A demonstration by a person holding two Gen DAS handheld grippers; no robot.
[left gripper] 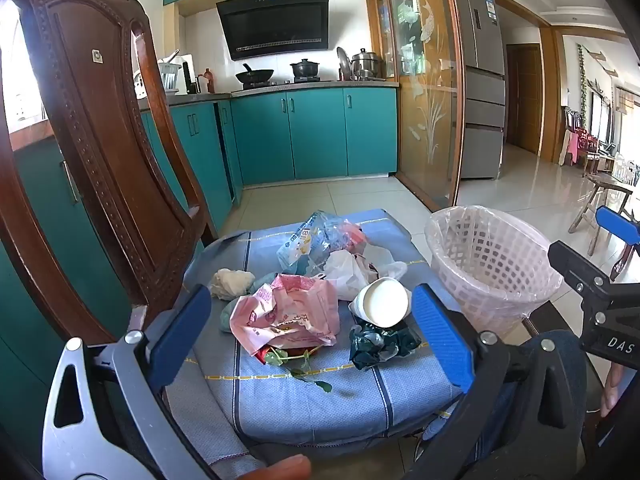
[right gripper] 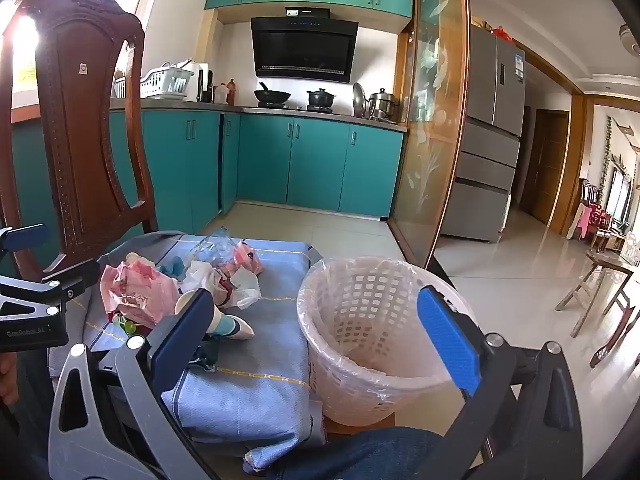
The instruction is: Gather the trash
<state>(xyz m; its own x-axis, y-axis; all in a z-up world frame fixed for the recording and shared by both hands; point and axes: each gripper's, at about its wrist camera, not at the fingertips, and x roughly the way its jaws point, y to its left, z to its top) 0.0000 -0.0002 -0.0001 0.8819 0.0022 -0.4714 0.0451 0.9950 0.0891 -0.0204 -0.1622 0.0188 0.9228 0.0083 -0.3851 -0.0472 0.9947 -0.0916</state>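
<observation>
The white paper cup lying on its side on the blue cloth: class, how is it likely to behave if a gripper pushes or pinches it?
The paper cup looks thin and empty, so probably light and easily crushed. On its side, it may roll in a curve, though neighbouring wrappers could stop it.

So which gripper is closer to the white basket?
Right. The right gripper hangs open just in front of the white basket, its fingers framing the rim. The left gripper is off to the side, open over the trash pile.
</observation>
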